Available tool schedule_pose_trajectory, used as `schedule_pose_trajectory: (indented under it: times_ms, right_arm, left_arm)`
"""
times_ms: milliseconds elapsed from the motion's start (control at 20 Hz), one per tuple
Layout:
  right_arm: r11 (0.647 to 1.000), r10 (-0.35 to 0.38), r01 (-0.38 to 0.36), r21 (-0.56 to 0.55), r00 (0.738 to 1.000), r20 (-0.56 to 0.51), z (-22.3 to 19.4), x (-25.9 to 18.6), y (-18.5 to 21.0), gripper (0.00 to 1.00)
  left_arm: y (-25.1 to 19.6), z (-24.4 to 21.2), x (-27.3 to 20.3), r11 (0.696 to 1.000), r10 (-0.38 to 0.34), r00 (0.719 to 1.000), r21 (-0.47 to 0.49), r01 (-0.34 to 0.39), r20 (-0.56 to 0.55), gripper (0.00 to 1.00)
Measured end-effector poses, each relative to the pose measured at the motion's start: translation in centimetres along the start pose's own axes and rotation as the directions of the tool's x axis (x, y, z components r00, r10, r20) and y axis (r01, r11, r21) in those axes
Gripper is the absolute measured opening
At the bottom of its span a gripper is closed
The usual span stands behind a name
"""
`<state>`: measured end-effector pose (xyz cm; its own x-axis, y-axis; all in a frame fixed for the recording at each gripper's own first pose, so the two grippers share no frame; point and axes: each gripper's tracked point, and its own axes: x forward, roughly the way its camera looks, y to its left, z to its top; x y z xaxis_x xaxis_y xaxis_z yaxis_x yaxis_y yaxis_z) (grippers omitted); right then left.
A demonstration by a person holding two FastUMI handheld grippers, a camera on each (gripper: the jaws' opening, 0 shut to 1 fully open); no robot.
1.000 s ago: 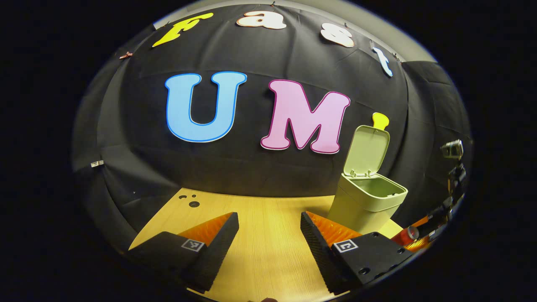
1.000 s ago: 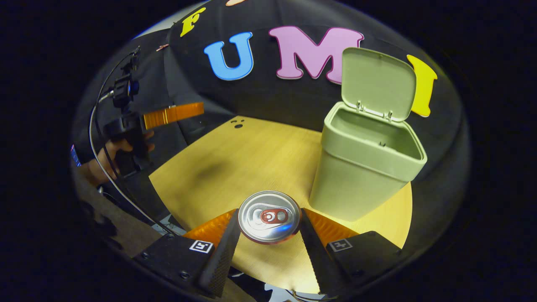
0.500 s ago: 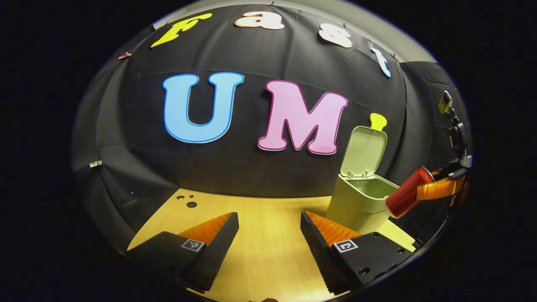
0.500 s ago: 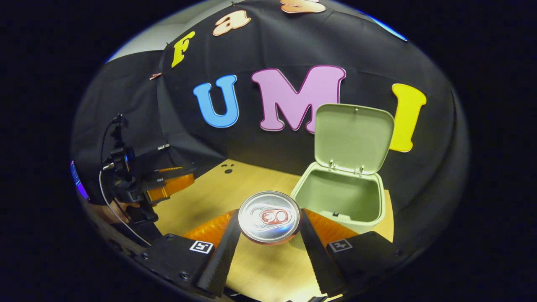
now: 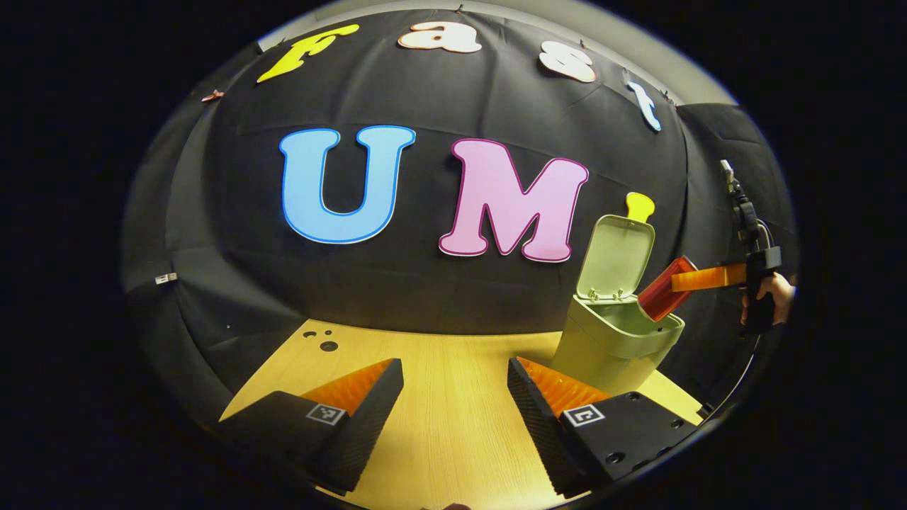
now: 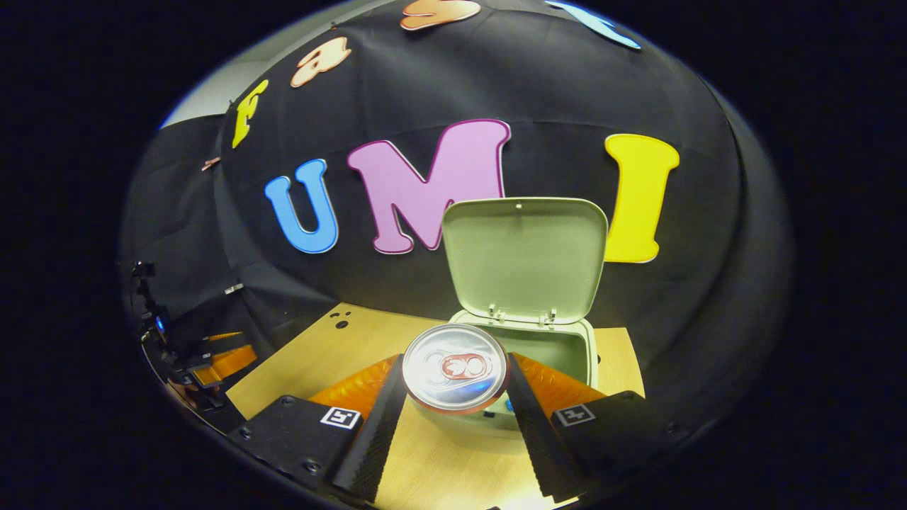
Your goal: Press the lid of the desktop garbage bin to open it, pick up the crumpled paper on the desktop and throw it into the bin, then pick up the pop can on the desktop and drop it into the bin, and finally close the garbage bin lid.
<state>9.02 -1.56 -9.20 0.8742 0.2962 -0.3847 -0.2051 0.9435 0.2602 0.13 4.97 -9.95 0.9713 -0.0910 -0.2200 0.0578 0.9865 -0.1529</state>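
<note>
While the left gripper point(image 5: 453, 397) hangs low over the table point(image 5: 439, 439) with its fingers spread apart and nothing between them, the garbage bin point(image 5: 609, 347) stands ahead of it and to its right, lid point(image 5: 616, 258) tipped up. Farther right, the pop can point(image 5: 662, 290) slants down toward the bin's mouth, carried by the other gripper in a hand point(image 5: 776, 294).

From the right gripper view, the right gripper point(image 6: 453, 404) is clamped on the pop can point(image 6: 455, 367), its long axis running forward along the fingers, top facing the camera. The open garbage bin point(image 6: 560, 354) lies just ahead and below, so this hand is the nearer one. What's inside the bin is mostly hidden; I can't tell whether paper lies there.
</note>
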Motion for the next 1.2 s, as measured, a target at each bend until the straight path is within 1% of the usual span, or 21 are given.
schedule_pose_trajectory:
  times_ms: [200, 250, 300, 550, 700, 800, 1050, 1200]
  right_arm:
    - [0.999, -0.05, 0.05, 0.001, 0.998, -0.04, -0.9, 3.0, -2.8, 0.83]
    - [0.998, -0.06, 0.06, -0.005, 0.997, -0.047, -1.2, 3.8, -3.1, 0.79]
    - [0.998, -0.064, 0.063, -0.014, 0.996, -0.061, -1.6, 4.5, -3.4, 0.83]
    - [0.994, -0.104, 0.101, -0.029, 0.986, -0.129, -3.4, 7.6, -4.8, 0.84]
    - [0.988, -0.154, 0.147, -0.052, 0.975, -0.158, -4.3, 8.7, -6.1, 0.84]
    - [0.987, -0.157, 0.152, -0.044, 0.972, -0.174, -4.7, 9.3, -6.2, 0.85]
    - [0.987, -0.157, 0.158, -0.01, 0.972, -0.176, -4.6, 10.2, -6.1, 0.85]
    - [0.987, -0.155, 0.158, 0.0, 0.972, -0.176, -4.3, 9.7, -6.1, 0.85]
  left_arm:
    - [0.1, 0.0, -0.1, 1.0, 0.004, 1.0, 0.0, -0.004, -0.003, 0.96]
    - [0.0, -0.1, 0.0, 1.0, 0.004, 1.0, -0.001, -0.004, -0.004, 0.96]
    - [-0.1, 0.0, 0.0, 1.0, 0.003, 1.0, -0.001, -0.003, -0.006, 0.96]
    - [-0.1, -0.3, 0.1, 1.0, 0.003, 1.0, -0.008, -0.003, -0.014, 0.96]
    - [-0.1, -0.5, 0.3, 1.0, 0.001, 1.0, -0.011, -0.002, -0.022, 0.96]
    - [0.0, -0.5, 0.3, 1.0, 0.0, 1.0, -0.013, -0.001, -0.023, 0.96]
    - [0.2, -0.6, 0.5, 1.0, 0.001, 1.0, -0.015, -0.002, -0.025, 0.96]
    - [0.3, -0.5, 0.5, 1.0, 0.003, 1.0, -0.014, -0.003, -0.024, 0.96]
